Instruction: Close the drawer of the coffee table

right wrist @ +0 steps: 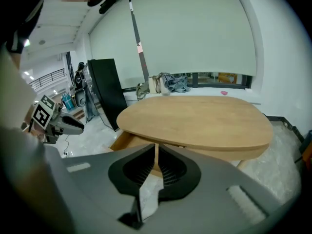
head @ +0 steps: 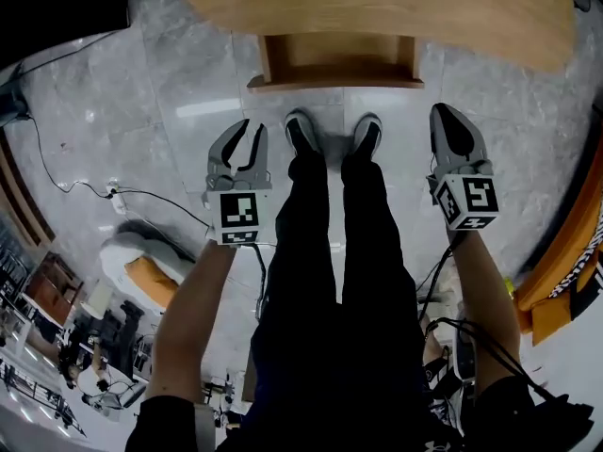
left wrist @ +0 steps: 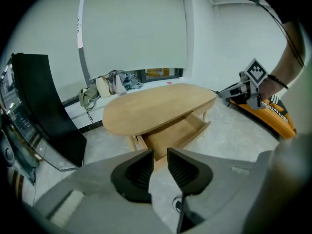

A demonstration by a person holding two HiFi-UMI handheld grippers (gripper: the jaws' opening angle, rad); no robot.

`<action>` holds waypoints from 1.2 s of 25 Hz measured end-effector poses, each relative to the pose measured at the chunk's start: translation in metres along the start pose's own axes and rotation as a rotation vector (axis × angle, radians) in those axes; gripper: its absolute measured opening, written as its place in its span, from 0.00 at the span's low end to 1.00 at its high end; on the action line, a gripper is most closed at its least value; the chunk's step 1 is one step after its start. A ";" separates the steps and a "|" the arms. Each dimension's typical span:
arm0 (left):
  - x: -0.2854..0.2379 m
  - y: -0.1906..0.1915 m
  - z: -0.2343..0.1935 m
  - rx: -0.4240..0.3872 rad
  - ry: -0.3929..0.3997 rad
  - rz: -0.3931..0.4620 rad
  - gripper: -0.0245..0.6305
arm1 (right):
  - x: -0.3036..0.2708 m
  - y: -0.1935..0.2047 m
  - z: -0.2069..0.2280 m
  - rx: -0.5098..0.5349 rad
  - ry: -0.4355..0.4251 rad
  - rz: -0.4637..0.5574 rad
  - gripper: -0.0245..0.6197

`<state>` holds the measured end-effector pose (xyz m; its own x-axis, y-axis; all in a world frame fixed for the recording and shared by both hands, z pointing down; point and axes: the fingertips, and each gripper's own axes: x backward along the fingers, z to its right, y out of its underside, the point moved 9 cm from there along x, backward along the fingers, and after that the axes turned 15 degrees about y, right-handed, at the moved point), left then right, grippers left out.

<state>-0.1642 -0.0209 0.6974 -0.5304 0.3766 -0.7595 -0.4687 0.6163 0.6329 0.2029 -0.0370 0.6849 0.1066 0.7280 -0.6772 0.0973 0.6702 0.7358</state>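
Note:
The oval wooden coffee table (head: pixel 377 8) stands ahead of me, its drawer (head: pixel 334 59) pulled out toward my feet. My left gripper (head: pixel 247 132) hangs over the floor left of the drawer, jaws open with nothing between them. My right gripper (head: pixel 450 121) hangs to the drawer's right, jaws together and empty. In the left gripper view the open jaws (left wrist: pixel 160 162) frame the table (left wrist: pixel 156 106) and the open drawer (left wrist: pixel 175 133). In the right gripper view the right gripper (right wrist: pixel 156 155) shows only a hairline slit, with the table (right wrist: pixel 195 118) and drawer (right wrist: pixel 124 140) beyond.
The person's shoes (head: pixel 334 135) stand right in front of the drawer. A black panel (left wrist: pixel 44 106) leans left of the table, with bags (left wrist: pixel 109 87) by the window. An orange object (head: pixel 565 252) lies at the right, and cables (head: pixel 141 194) run over the grey floor.

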 end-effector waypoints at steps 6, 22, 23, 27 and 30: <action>-0.038 0.040 -0.020 0.014 -0.006 -0.047 0.22 | -0.030 0.050 0.010 0.027 0.022 -0.029 0.15; -0.110 0.106 -0.063 0.157 -0.084 -0.120 0.34 | -0.094 0.124 0.024 0.065 0.015 -0.121 0.32; -0.113 0.107 -0.064 0.152 -0.083 -0.122 0.34 | -0.096 0.125 0.023 0.070 0.012 -0.123 0.32; -0.119 0.107 -0.065 0.160 -0.073 -0.128 0.34 | -0.102 0.128 0.016 0.070 0.018 -0.133 0.32; -0.121 0.105 -0.067 0.174 -0.060 -0.129 0.34 | -0.104 0.127 0.012 0.058 0.031 -0.140 0.32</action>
<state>-0.1963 -0.0480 0.8654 -0.4287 0.3244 -0.8432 -0.3981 0.7700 0.4986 0.2161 -0.0295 0.8485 0.0578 0.6327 -0.7722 0.1660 0.7567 0.6324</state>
